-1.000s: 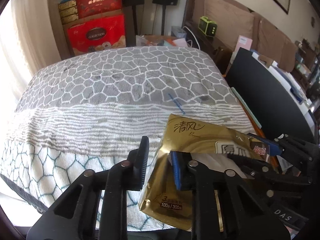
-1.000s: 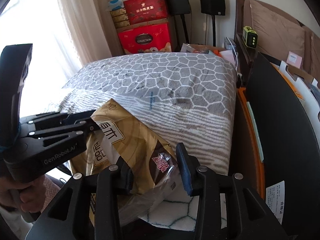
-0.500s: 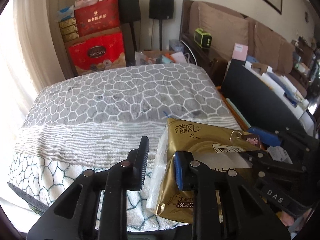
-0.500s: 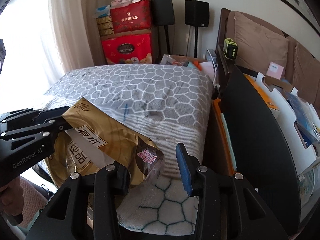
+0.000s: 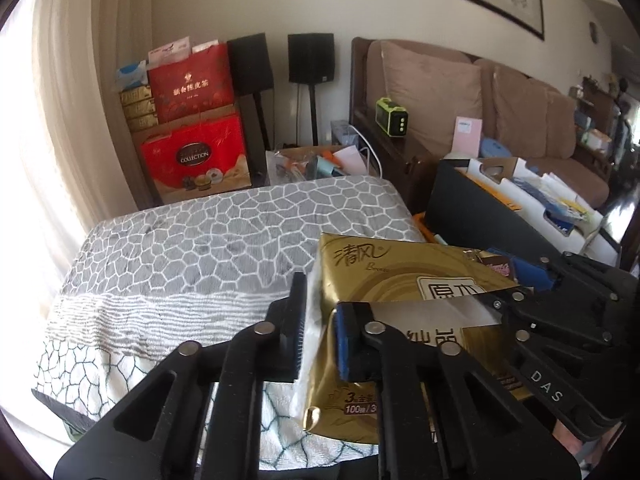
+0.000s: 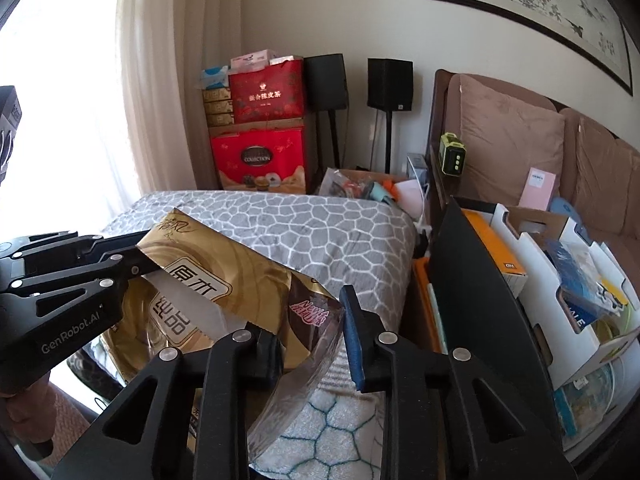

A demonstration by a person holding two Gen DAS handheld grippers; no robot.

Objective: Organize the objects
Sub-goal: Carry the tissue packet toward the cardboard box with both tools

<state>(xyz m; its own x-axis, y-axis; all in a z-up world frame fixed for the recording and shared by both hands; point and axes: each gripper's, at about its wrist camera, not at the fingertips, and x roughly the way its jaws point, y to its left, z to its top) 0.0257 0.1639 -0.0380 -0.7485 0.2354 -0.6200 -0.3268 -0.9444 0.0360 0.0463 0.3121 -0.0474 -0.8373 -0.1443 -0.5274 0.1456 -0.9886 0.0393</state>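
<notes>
Both tongs closing on gold tissue pack [image 5: 400,280] (above blanket)

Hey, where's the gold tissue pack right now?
The gold tissue pack is held up between both grippers, over the near edge of the grey patterned blanket, left of the black file box in the right wrist view.
</notes>
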